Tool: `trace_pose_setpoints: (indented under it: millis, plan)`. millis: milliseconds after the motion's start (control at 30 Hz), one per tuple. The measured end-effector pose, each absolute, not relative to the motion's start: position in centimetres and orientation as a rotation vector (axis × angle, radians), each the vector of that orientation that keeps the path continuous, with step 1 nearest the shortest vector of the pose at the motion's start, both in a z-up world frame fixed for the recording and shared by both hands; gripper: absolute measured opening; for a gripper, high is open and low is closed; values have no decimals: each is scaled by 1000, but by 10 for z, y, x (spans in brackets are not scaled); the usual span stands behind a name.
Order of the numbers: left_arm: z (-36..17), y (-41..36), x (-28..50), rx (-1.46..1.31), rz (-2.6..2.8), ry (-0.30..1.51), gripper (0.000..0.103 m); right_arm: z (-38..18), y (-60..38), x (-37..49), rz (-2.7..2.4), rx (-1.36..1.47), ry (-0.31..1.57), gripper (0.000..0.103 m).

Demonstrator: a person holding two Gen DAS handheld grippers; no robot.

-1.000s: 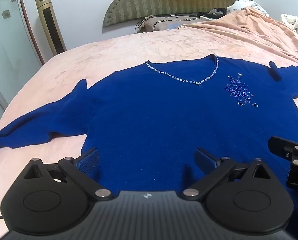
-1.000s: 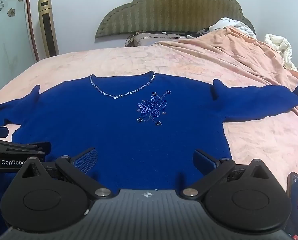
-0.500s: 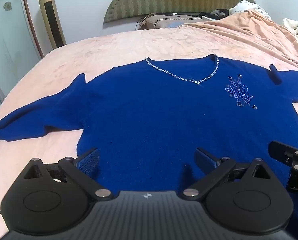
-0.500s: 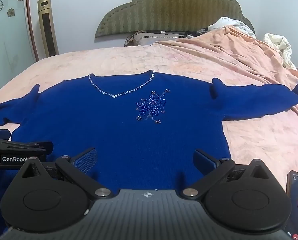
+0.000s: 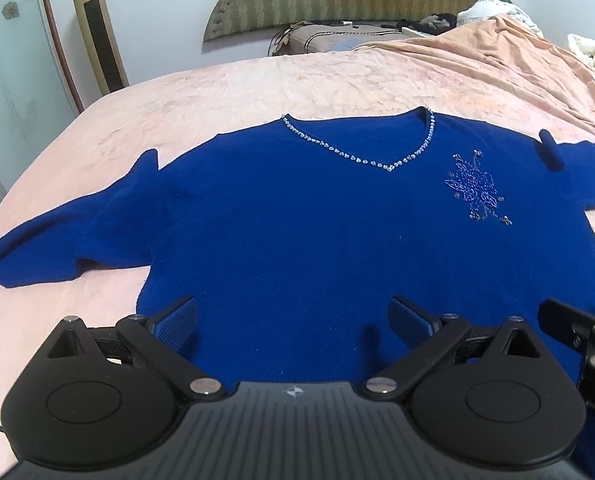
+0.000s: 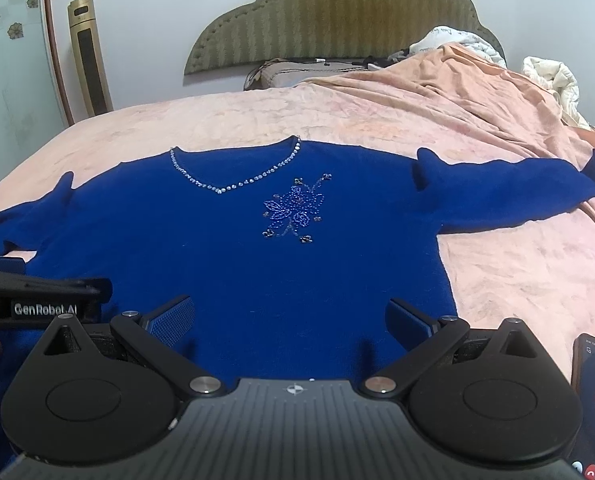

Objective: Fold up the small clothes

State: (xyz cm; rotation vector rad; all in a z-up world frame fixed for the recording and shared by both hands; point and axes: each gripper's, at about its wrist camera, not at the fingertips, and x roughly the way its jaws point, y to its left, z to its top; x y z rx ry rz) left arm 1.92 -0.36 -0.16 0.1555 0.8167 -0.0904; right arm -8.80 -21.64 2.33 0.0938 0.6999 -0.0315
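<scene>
A royal-blue V-neck sweater (image 5: 317, 232) lies flat, front up, on the pink bed, both sleeves spread out; it also shows in the right wrist view (image 6: 225, 248). It has a rhinestone neckline (image 5: 361, 152) and a beaded flower (image 6: 293, 212). My left gripper (image 5: 293, 316) is open and empty over the sweater's lower left hem. My right gripper (image 6: 289, 320) is open and empty over the lower right hem. Each gripper shows at the edge of the other's view.
A pink bedspread (image 6: 517, 280) covers the bed. A bunched peach blanket (image 6: 457, 92) and white bedding (image 6: 549, 76) lie at the back right. A phone (image 6: 593, 408) lies at the right near edge. A headboard (image 6: 337, 20) and a tower fan (image 6: 89, 56) stand behind.
Both grippers have drifted slightly back and up, so the sweater sits a little lower in view. Both stay open and the sweater has not moved.
</scene>
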Motion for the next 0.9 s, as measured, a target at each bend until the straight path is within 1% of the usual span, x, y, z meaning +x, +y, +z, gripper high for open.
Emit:
trace_pose_setpoints:
  millis: [133, 367, 900]
  plan:
    - [-1, -4, 23, 158, -74, 790, 102, 23, -219, -87, -36, 102, 699, 103]
    - [-5, -5, 31, 143, -85, 850, 102, 22, -221, -85, -35, 106, 696, 103]
    - [-7, -10, 33, 175, -82, 843, 102, 22, -217, -85, -5, 65, 663, 103]
